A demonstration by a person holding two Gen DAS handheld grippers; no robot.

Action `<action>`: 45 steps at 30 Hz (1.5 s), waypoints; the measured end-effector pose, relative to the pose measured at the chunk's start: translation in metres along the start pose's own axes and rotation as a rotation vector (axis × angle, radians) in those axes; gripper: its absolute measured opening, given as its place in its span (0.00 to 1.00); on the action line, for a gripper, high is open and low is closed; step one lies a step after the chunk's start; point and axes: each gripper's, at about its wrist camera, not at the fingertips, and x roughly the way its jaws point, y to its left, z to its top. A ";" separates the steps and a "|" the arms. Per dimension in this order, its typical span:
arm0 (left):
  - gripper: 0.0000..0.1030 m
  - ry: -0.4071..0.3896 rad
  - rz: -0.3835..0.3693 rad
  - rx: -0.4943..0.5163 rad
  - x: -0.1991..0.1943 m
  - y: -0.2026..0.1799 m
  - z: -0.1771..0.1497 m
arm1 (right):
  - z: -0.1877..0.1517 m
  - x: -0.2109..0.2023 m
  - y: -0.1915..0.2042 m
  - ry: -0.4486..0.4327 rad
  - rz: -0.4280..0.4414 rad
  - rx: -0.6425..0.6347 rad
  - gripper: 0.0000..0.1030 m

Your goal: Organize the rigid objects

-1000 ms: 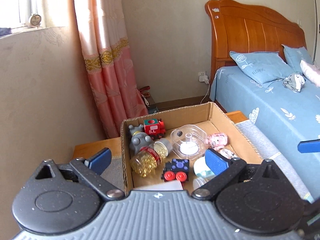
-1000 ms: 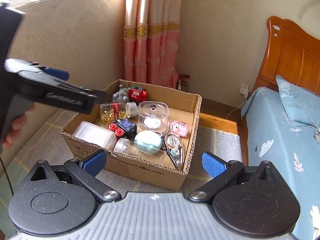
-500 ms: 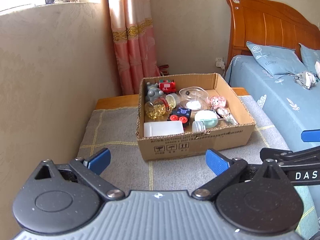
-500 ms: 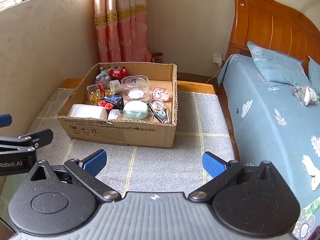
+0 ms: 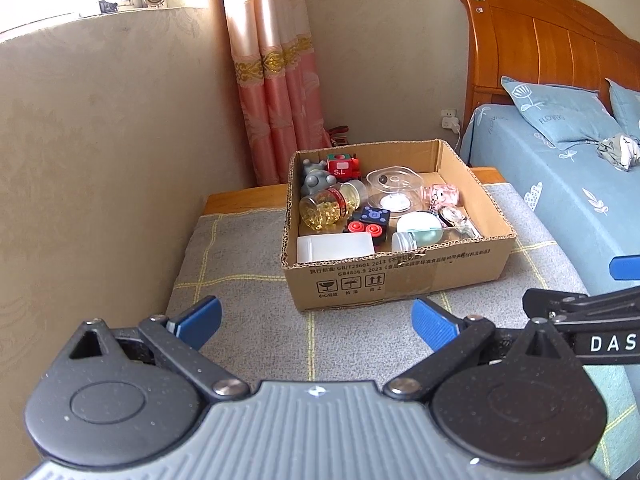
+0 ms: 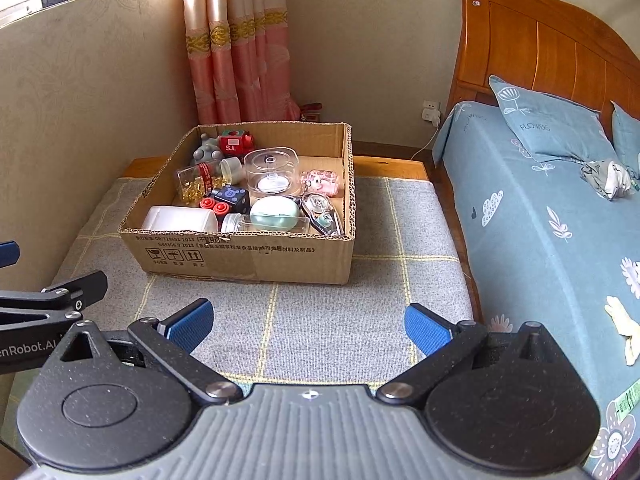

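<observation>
A cardboard box (image 5: 400, 276) (image 6: 248, 256) stands on a grey checked mat. It holds several items: a red toy train (image 5: 342, 166), a grey figure (image 5: 316, 180), a jar of yellow capsules (image 5: 324, 210), a clear round container (image 5: 394, 192), a white box (image 5: 334, 248), a pale green case (image 6: 274, 214) and a pink toy (image 6: 320, 182). My left gripper (image 5: 316, 322) is open and empty, well in front of the box. My right gripper (image 6: 308, 322) is open and empty too, in front of the box.
A bed with a blue sheet (image 6: 540, 220) and wooden headboard (image 6: 540, 48) runs along the right. A wall (image 5: 100, 160) is close on the left, with a pink curtain (image 5: 276, 80) behind the box. The grey mat (image 6: 320, 320) lies between grippers and box.
Both grippers have pulled back and up from just over the box; the box now looks smaller and farther. Both stay open and empty.
</observation>
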 end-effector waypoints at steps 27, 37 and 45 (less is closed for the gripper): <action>0.98 0.007 0.030 -0.008 -0.003 0.001 0.002 | 0.001 -0.001 0.000 -0.001 0.007 0.002 1.00; 0.98 0.009 0.030 -0.010 -0.002 0.001 0.003 | 0.001 -0.001 0.000 -0.002 0.009 0.001 1.00; 0.98 0.012 0.037 -0.013 -0.002 0.001 0.002 | 0.001 0.000 0.000 -0.001 0.009 0.000 1.00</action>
